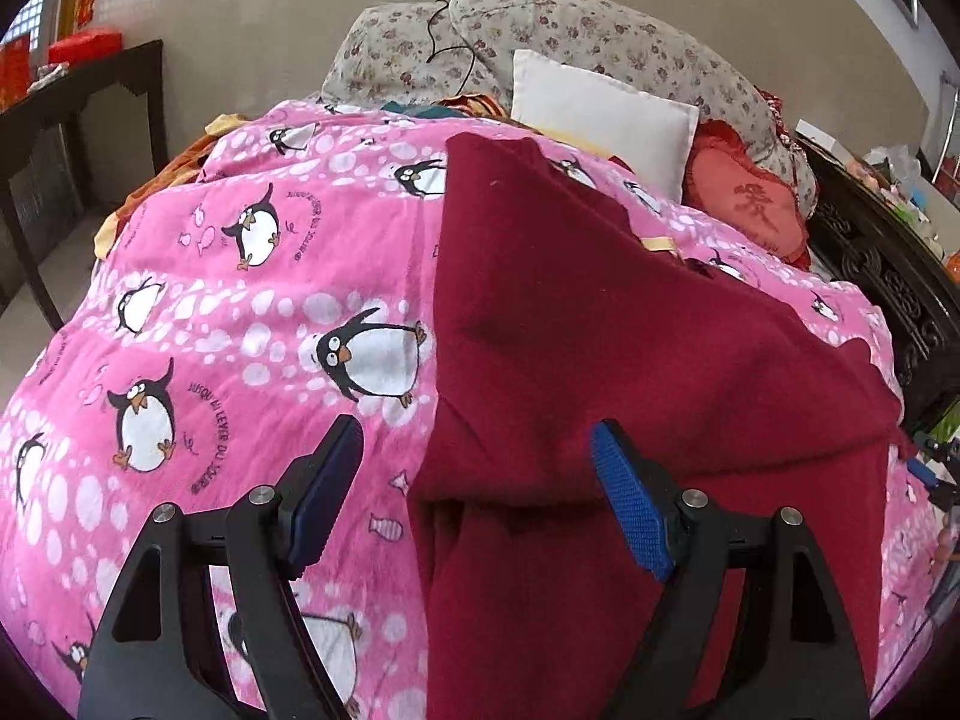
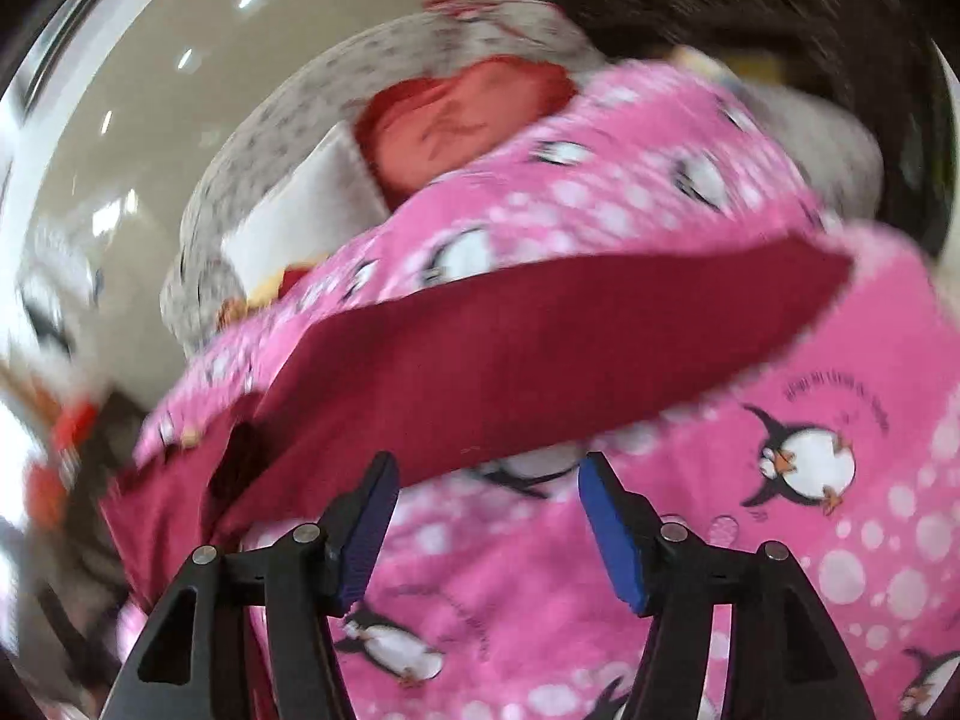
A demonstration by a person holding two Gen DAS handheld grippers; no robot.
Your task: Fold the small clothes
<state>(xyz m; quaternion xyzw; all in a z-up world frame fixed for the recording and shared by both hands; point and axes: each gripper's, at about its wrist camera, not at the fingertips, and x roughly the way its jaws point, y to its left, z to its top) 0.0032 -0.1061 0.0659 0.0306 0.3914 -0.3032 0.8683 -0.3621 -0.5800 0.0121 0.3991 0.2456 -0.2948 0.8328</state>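
At the far left of the left wrist view a dark side table [image 1: 84, 96] stands by the wall; beside it the pink penguin-print quilt [image 1: 252, 324] covers the bed; the left gripper [image 1: 474, 480] hangs over it with its 2 blue pads spread wide and nothing between them; one pad is over the quilt, the other over the dark red garment [image 1: 630, 360]; that garment lies spread on the quilt's right half, its left edge running straight up the middle and a folded layer visible at its near end; behind it sit a white pillow [image 1: 600, 120] and a red embroidered cushion [image 1: 750, 204] against floral bedding [image 1: 570, 30]; a carved dark bed frame [image 1: 888, 276] closes the right side.

The right wrist view is blurred; the garment [image 2: 540, 354] crosses it as a red band on the quilt [image 2: 780, 420]; the right gripper [image 2: 487, 516] is just below the band's near edge, jaws wide apart and holding nothing; the cushion [image 2: 462, 120] lies beyond.
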